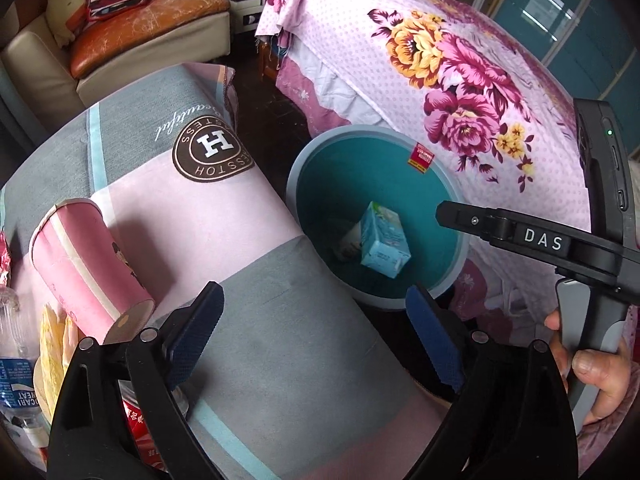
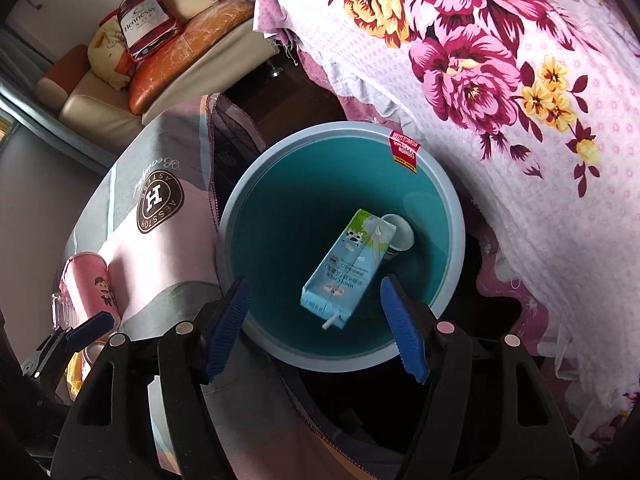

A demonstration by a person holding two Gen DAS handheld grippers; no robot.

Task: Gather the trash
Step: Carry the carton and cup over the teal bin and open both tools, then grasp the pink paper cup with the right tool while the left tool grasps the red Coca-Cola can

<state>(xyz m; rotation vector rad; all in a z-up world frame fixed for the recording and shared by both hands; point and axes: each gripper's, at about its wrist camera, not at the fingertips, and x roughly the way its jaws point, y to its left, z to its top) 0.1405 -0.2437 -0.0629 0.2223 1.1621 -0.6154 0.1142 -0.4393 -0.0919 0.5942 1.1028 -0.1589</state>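
Observation:
A teal bin with a pale blue rim (image 2: 344, 130) stands on the floor between two cloth-covered surfaces. Inside it is a light blue milk carton (image 2: 344, 268) with a straw, and a white cup (image 2: 398, 234) beside it. My right gripper (image 2: 316, 308) hangs open above the bin, its blue pads apart and touching nothing. My left gripper (image 1: 316, 332) is open over the edge of the grey and pink cloth (image 1: 280, 300), empty, with the bin (image 1: 352, 133) and carton (image 1: 384, 246) ahead of it. A pink paper cup (image 1: 88, 264) lies on its side on that cloth.
A clear water bottle (image 1: 16, 360), a red packet (image 1: 138, 420) and yellow wrappers lie at the cloth's left end. A floral pink cloth (image 1: 440, 60) covers the furniture right of the bin. A sofa (image 1: 120, 40) stands behind. A person's hand (image 1: 596, 372) holds the right gripper's handle.

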